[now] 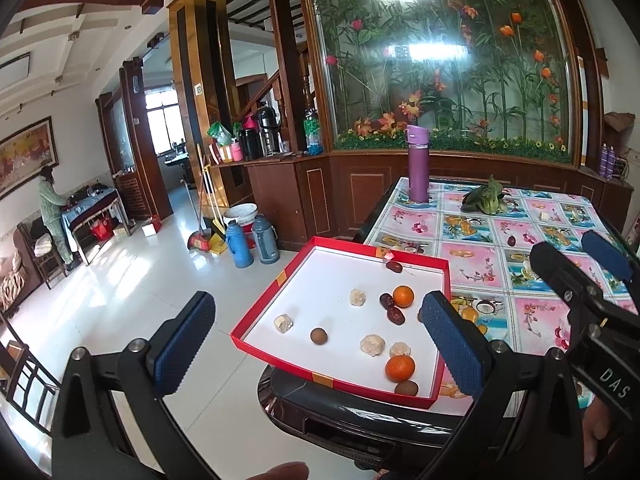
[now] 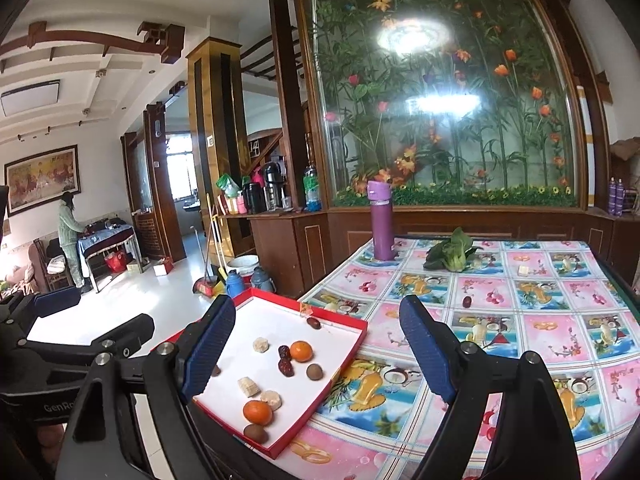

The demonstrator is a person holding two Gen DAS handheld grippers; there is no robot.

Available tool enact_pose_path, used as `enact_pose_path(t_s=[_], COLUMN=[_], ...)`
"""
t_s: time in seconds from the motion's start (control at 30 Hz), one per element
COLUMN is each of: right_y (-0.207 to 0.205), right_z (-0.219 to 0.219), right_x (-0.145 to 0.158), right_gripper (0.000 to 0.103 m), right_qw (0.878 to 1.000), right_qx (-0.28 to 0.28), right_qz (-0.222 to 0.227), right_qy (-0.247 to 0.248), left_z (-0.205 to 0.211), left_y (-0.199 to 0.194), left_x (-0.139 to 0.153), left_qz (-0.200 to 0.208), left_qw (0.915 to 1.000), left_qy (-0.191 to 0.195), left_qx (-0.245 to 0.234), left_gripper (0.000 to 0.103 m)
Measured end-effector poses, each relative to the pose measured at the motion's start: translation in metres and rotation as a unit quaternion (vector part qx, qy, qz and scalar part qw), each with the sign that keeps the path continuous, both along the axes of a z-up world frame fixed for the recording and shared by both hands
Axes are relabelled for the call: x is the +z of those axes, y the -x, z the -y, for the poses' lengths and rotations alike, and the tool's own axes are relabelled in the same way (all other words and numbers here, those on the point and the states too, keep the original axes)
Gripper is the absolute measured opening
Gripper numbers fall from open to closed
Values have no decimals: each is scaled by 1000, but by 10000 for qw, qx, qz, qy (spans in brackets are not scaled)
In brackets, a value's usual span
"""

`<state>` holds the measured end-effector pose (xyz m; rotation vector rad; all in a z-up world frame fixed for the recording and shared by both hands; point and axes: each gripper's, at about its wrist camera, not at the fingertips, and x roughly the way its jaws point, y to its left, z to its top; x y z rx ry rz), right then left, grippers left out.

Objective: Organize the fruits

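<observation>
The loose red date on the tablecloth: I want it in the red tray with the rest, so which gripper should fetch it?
Probably the right gripper. It is open over the tablecloth, with the date ahead between its fingers. The left gripper is open too, but aimed at the red tray.

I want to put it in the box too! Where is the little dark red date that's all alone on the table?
The small dark red date lies on the flowery tablecloth, outside the red cardboard box, nearer the leafy green vegetable and tall purple bottle.
</observation>
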<state>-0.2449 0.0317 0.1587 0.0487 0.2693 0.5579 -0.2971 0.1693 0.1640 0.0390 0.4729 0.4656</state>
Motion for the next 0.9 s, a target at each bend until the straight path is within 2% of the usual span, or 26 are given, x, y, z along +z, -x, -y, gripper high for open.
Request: enact_pose_path(t_s=[0.37, 0.63, 0.9], right_y=[-7, -25, -32], right_z=[-2, 4, -3], right_x=[-6, -18, -26], right_gripper=[86, 88, 88], right_qw=[9990, 9994, 9992], right_qx=[-253, -341, -346], right_qz=[346, 10, -148], right_qy=[94, 42, 120], left_z=[6, 4, -7], left_y=[-21, -37, -45], left_x=[-11, -28, -34], left_qz=[-196, -446, -485], left_qw=[9998, 9990, 9986], left_qy=[15, 82, 182], left_qx=[-73, -59, 36], left_gripper=[103, 103, 103])
